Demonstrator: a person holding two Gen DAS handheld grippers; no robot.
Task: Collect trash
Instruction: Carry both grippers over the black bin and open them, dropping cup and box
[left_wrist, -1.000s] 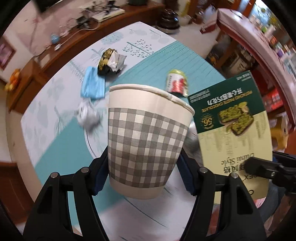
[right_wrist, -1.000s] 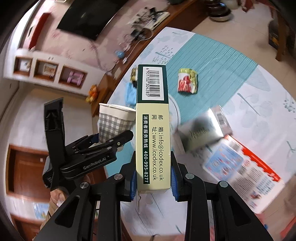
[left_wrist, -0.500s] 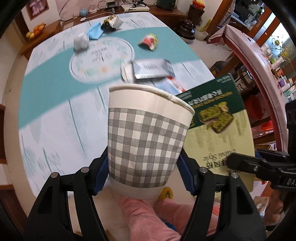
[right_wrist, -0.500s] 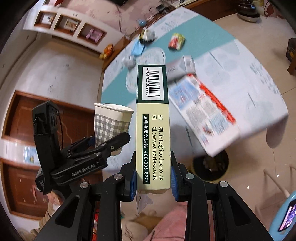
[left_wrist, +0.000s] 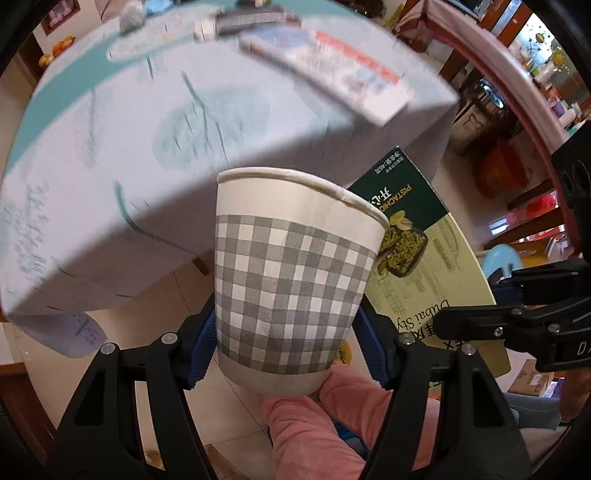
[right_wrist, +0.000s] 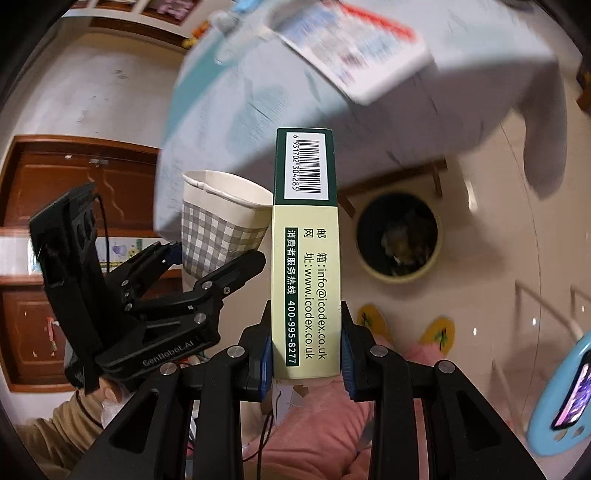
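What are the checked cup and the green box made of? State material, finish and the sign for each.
Checked cup: apparently paper, matte; a rolled rim and a vertical side seam show. It sits in the left gripper.
Green box: likely thin printed cardboard with a slight sheen; crisp folded edges and a printed barcode. It is clamped by the right gripper.

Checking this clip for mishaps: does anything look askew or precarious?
Yes. The magazine lies at the table's corner, one corner seemingly past the edge, though motion blur obscures this. The cup and box sit squarely in the hand-held grippers.

Grey-checked white cup (left_wrist: 291, 288), green-and-cream box (right_wrist: 306, 258)
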